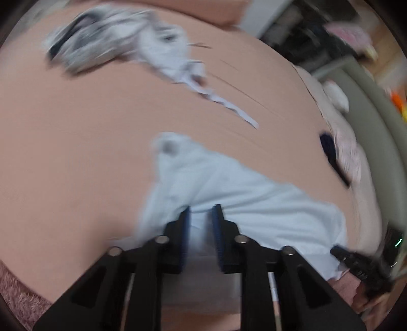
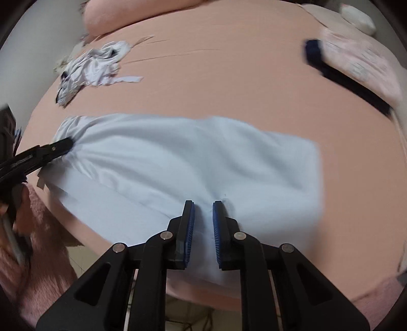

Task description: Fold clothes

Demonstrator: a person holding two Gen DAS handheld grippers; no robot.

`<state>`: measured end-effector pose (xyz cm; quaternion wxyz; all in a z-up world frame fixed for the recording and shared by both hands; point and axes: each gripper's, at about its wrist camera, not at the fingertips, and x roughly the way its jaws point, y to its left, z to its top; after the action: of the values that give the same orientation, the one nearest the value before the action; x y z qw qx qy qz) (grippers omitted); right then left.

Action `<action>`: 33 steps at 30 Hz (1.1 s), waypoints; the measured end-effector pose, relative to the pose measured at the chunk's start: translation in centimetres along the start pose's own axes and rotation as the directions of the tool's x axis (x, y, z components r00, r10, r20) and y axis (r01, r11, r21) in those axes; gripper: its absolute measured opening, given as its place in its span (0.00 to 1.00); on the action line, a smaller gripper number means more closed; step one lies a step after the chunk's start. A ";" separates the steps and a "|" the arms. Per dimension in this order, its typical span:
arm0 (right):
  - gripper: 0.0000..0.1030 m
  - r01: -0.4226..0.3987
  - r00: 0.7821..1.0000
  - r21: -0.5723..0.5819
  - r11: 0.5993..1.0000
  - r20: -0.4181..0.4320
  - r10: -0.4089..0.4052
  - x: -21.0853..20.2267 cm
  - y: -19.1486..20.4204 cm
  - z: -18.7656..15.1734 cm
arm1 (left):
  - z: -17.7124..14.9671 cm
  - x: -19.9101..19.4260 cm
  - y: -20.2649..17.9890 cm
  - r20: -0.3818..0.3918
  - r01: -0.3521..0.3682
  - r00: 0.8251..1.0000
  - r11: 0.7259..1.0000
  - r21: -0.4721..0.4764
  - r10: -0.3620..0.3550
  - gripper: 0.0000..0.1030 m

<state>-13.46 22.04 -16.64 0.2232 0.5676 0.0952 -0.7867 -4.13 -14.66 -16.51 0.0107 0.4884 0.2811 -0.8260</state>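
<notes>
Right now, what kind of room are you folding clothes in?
Probably a bedroom. The pale blue garment lies on a bed with a peach sheet, a pink pillow at its far end, and a crumpled heap of clothes waiting nearby.

Left wrist camera looks steeply down along its own fingers, close over the pale blue garment (image 1: 229,193) on the pink bed (image 1: 76,152), blurred. Right wrist camera tilts down too, just as near, facing across the bed toward the pillow (image 2: 132,15). Both views share the blue garment, the crumpled grey-white clothes (image 2: 94,68) farther off, and each catches the other hand-held gripper at its edge.
</notes>
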 end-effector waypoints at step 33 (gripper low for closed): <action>0.34 -0.165 0.984 -0.180 0.970 0.038 0.175 -1.7 6.6 -1.2 | -8.7 2.8 -15.0 -0.013 -0.027 0.999 0.778 0.628 0.045 0.09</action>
<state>-8.96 17.13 -14.77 0.3415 0.5303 0.1091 -0.7683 -2.99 2.82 -15.18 -0.1406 0.4806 -0.0190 -0.8654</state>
